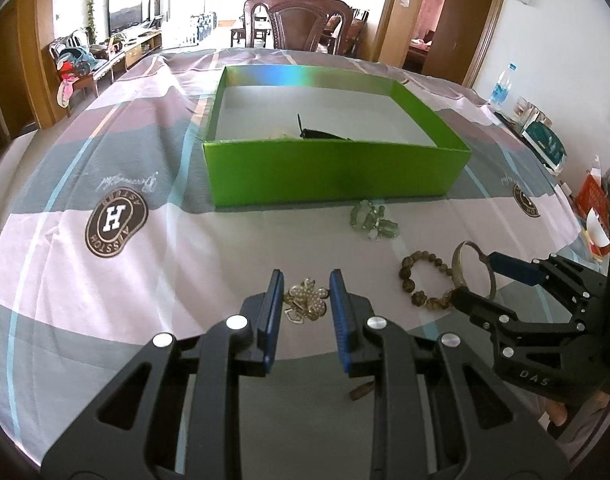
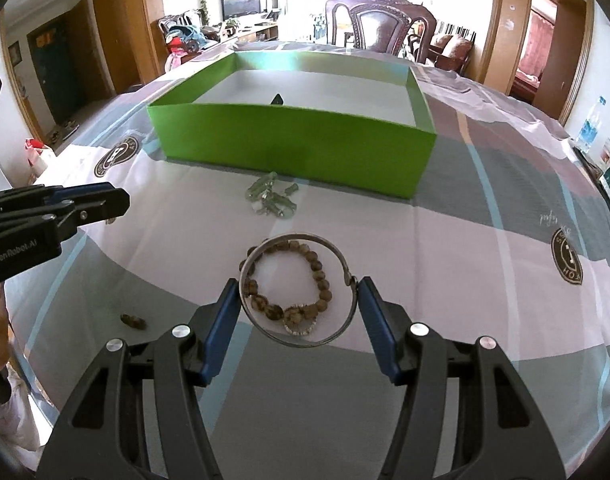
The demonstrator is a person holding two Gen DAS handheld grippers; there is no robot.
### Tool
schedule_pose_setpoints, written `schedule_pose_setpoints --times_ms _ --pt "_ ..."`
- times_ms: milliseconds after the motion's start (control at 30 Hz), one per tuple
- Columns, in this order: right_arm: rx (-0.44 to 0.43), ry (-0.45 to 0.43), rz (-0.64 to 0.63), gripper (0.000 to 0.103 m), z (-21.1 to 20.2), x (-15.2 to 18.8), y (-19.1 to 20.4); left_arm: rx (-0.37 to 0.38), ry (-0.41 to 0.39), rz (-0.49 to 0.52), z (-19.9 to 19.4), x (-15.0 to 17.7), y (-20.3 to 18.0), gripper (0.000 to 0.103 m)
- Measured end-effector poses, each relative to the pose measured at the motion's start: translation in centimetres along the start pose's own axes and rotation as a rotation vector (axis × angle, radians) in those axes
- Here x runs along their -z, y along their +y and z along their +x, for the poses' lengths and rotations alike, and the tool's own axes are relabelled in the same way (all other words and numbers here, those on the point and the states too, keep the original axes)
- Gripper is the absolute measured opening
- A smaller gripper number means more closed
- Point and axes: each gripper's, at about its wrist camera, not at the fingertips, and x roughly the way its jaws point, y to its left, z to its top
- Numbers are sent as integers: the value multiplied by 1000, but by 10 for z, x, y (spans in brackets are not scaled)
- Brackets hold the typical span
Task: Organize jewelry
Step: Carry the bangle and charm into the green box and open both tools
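In the left wrist view my left gripper [image 1: 306, 276] is shut on a pearl flower brooch [image 1: 307, 300], held just above the cloth. My right gripper [image 2: 297, 284] is shut on a silver bangle [image 2: 305, 237], its pads pressing the ring's two sides. From the left wrist camera the right gripper [image 1: 476, 276] holds the bangle [image 1: 456, 268] tilted up off the table. A brown bead bracelet [image 2: 321, 276] lies on the cloth beneath it. A pale green bead bracelet [image 2: 271, 198] lies before the green box [image 2: 293, 140], where a black item [image 1: 317, 133] rests.
A small brown piece [image 2: 133, 321] lies on the cloth near my left gripper [image 2: 119, 200]. A carved wooden chair [image 1: 301, 20] stands beyond the table's far edge. A water bottle [image 1: 501, 86] and a red basket [image 1: 593, 196] stand off to the right.
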Motion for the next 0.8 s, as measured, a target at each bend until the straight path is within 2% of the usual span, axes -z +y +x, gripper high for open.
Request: schedule_pose_setpoints --times_ms 200,333,433,500,633,800 --pt "33 -92 -32 59 -20 -29 2 -12 -53 15 -15 -29 2 23" --pt "64 -181 -47 59 -33 -63 -2 -16 -122 47 -23 -64 0 23" --pt "65 -224 -31 59 -31 -94 -9 -14 -140 50 -11 -98 1 23" --pt "61 -220 -13 59 -17 -116 -14 -24 -129 41 5 -119 3 24" --pt "69 -168 7 59 27 -138 -19 -35 -95 -1 43 -143 16 24" --pt "76 -88 27 59 74 -143 -21 -45 -26 -33 80 -148 26 24"
